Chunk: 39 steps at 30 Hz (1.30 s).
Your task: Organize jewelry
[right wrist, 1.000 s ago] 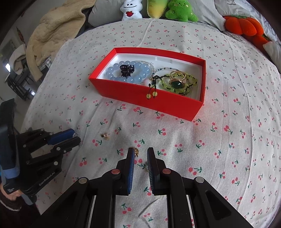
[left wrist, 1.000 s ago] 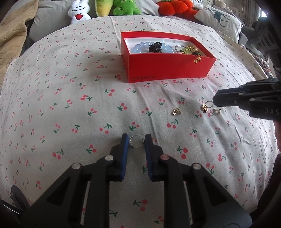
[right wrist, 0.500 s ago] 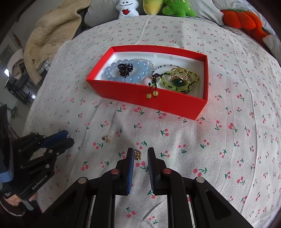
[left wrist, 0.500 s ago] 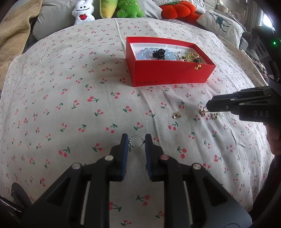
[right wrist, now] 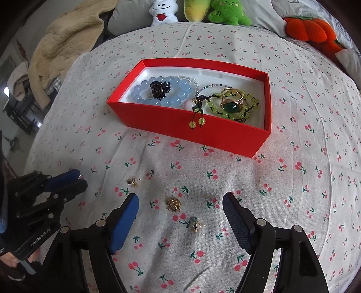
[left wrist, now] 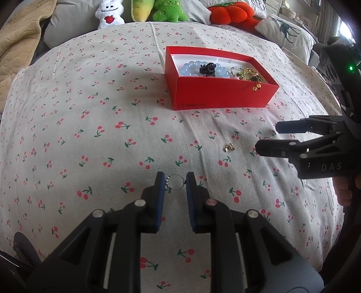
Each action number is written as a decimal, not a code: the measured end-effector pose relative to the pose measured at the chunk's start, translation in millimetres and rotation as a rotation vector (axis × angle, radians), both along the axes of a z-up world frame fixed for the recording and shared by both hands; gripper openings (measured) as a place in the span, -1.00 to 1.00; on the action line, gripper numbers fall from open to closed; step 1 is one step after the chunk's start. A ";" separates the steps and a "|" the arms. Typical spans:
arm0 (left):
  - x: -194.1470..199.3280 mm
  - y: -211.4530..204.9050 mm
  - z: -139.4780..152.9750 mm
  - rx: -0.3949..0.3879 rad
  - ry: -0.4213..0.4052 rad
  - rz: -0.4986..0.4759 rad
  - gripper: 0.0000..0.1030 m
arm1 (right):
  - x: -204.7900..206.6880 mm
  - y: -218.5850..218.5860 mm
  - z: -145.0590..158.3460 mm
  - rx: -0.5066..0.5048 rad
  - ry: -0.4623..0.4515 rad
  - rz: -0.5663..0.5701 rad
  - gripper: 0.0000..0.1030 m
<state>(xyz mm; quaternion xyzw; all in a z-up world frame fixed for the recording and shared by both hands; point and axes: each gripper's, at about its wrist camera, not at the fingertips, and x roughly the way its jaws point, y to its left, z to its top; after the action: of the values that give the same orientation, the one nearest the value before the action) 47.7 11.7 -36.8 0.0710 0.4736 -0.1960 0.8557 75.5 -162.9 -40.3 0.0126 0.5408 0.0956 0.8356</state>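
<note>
Item 1: silver hoop earring (left wrist: 176,182), thin wire ring with a short beaded stretch. Pinched across its width between the blue pads (left wrist: 159,188) of the left hand-held gripper (left wrist: 174,183), above the cherry-print bedsheet (left wrist: 90,126). Judged very light, easily bent and slippery; light pressure only, pads squarely on opposite sides of the ring.

Item 2: gold knot earring (right wrist: 173,204), loose on the sheet, between the fingers of the right hand-held gripper (right wrist: 180,208) and touching neither. Judged small, hard and light, prone to skid or sink into soft fabric; best taken across its rounded body, fingertips pressed to the sheet.

Item 3: gold stud (right wrist: 196,226), loose on the sheet nearer the right camera, inside the same span. Risk of being caught along with item 2.

Item 4: gold stud with post (right wrist: 132,182), loose on the sheet, near the left gripper's tips in the right wrist view.

Item 5: red box (right wrist: 266,106), open, no lid, well beyond the loose pieces. Contents: blue bead bracelet (right wrist: 144,88), black hair claw (right wrist: 159,88), green bead bracelet (right wrist: 253,101) with 2 yellow beads hanging over the front wall, gold ring with green stone (right wrist: 232,102).

Left hand-held gripper: narrowed onto item 1, gripping it.
Right hand-held gripper: spread wide, holding nothing, low over the sheet.

Background: plush toys (left wrist: 110,13), beige blanket (right wrist: 65,40).
</note>
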 end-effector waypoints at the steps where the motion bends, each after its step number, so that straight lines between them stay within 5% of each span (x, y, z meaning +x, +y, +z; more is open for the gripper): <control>1: 0.2 0.0 -0.5 0.001 0.001 0.001 -0.60 | 0.6 2.5 -3.0 -0.005 0.004 0.010 0.34; 6: 0.7 0.9 -1.1 0.000 0.006 0.006 -0.60 | 4.3 10.5 -15.5 -0.066 0.011 0.028 -0.07; 11: 2.5 1.2 -0.2 -0.001 0.013 0.015 -0.60 | 4.8 14.4 -14.7 -0.084 0.000 0.056 -0.74; 23: 7.8 -3.2 23.7 -0.041 -0.014 0.023 -0.60 | 3.3 -0.5 9.3 0.001 -0.007 0.023 -0.74; 39: 55.0 -39.6 59.4 -0.127 -0.094 0.024 -0.60 | 32.4 -37.6 62.6 0.098 -0.156 -0.110 -0.74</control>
<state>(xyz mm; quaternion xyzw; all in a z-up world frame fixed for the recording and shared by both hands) 102.7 -27.8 22.6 0.0201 0.4203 -0.2120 0.8821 107.9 -200.5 22.3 0.0754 0.4671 0.0766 0.8776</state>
